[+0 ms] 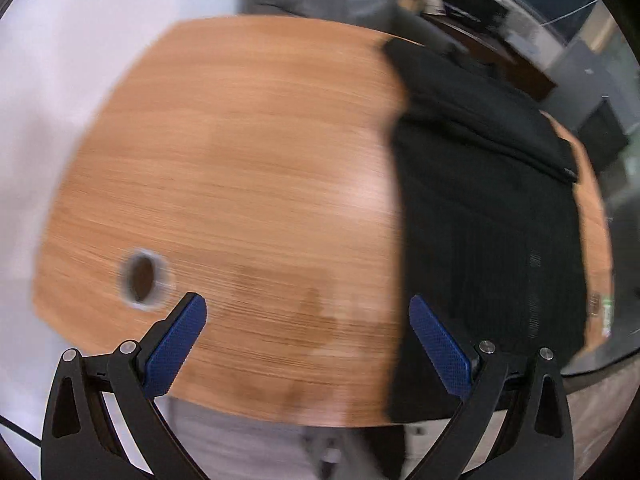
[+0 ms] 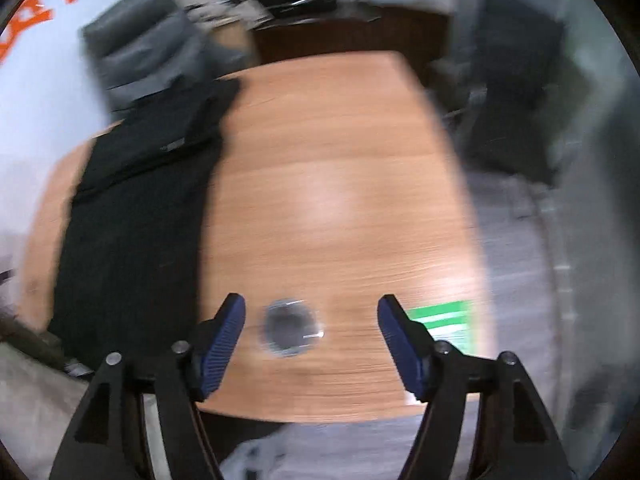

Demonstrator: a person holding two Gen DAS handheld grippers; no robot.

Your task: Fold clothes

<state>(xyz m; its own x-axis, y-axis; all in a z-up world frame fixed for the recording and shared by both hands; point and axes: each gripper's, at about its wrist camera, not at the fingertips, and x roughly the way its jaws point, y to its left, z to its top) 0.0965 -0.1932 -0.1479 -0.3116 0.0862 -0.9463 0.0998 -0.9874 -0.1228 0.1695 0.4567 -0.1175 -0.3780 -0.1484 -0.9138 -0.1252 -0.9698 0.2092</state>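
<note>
A black garment [image 1: 480, 208] lies flat on the wooden table [image 1: 248, 152], folded into a long strip along the right side of the left wrist view. In the right wrist view the same garment [image 2: 136, 208] runs down the left side of the table [image 2: 328, 200]. My left gripper [image 1: 308, 316] hangs open above bare wood, its right finger [image 1: 438, 344] at the garment's left edge. My right gripper [image 2: 312, 320] is open too, high over the table with nothing between its blue pads. Both views are blurred by motion.
A round cable hole [image 1: 144, 278] is set in the tabletop, also seen under the right gripper as the cable hole [image 2: 290, 328]. A green and white card [image 2: 444, 320] lies near the table's edge. A grey chair [image 2: 148, 40] and a dark chair [image 2: 516, 80] stand around the table.
</note>
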